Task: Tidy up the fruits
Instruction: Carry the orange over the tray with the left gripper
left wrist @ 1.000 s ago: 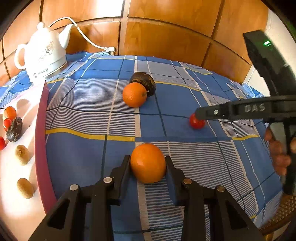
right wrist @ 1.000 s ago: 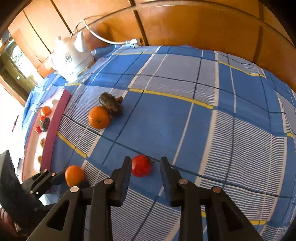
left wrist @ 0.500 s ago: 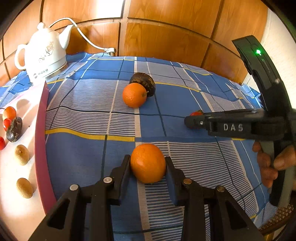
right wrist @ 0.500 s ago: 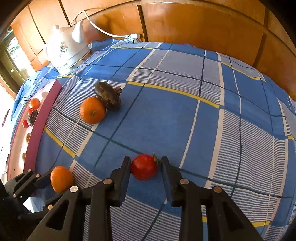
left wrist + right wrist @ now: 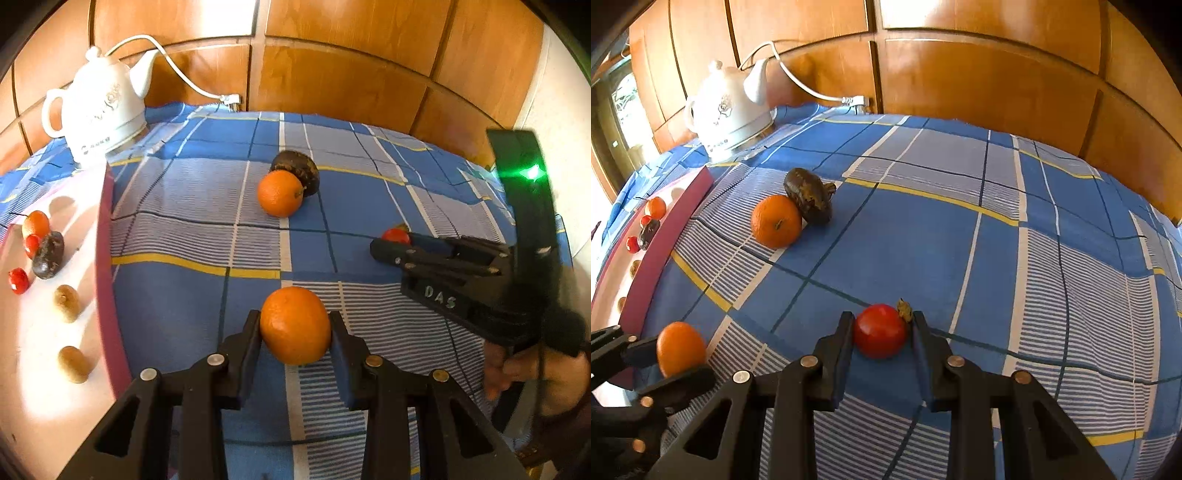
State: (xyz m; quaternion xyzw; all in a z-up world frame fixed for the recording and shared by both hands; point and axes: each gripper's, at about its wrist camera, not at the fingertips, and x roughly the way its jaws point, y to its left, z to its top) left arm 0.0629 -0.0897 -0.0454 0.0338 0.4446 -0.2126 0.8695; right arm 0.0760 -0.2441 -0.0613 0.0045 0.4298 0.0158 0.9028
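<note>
Clamping an orange, the left claw has both fingers pressed against the fruit's sides, low over the blue checked cloth covering the desk. The right claw is closed on a red tomato, fingers touching each flank, stem stub at its upper right; whether the tomato touches the cloth cannot be told. In the left wrist view, the right claw sits to the right, the tomato just showing at its tip. Farther out, a second orange touches a dark brown fruit behind it, mid-cloth. Along the left edge, a white tray with a maroon rim carries small fruits: two brown kiwis, red tomatoes, a dark fruit, a small orange. A white kettle with cord stands at the back left, before wood panelling.
</note>
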